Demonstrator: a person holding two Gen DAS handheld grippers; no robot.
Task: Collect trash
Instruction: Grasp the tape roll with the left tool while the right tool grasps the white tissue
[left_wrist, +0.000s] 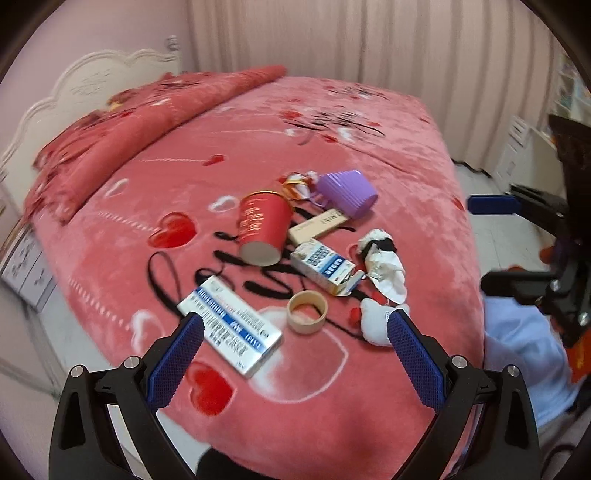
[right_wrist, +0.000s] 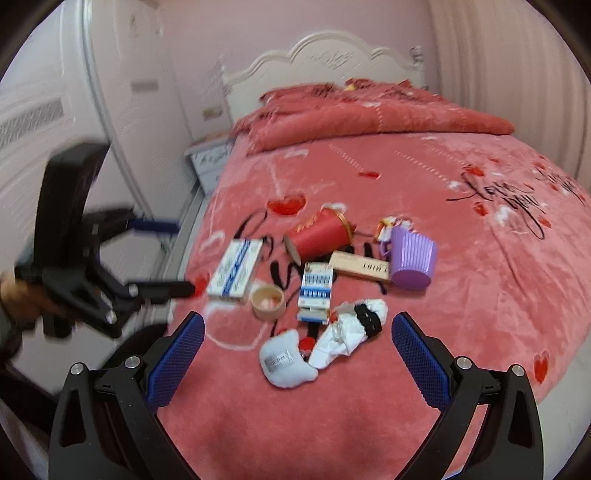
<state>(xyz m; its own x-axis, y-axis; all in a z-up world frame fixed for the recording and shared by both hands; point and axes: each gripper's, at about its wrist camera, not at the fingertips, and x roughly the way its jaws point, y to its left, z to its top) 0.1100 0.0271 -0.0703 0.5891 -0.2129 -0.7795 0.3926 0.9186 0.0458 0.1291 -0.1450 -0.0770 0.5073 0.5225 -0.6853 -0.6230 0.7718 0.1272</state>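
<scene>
Both claws, left claw (left_wrist: 295, 325) and right claw (right_wrist: 297, 328), gape empty over scattered trash on the pink plush bed (left_wrist: 388, 155), ready to pick

Your left gripper (left_wrist: 295, 328) has two black, curved plastic arms, each ending in a blue finger pad (left_wrist: 173, 363) with a fine diamond-grid texture. Round silver screws (left_wrist: 130, 362) sit at the arm joints, two per side, above triangular cut-outs in the black frame. Your right gripper (right_wrist: 297, 332) is built the same: black arms, blue textured pads (right_wrist: 421, 362), silver screws (right_wrist: 464, 363). Your left hand (right_wrist: 18, 299) shows as blurred brownish skin behind the black handle.
</scene>
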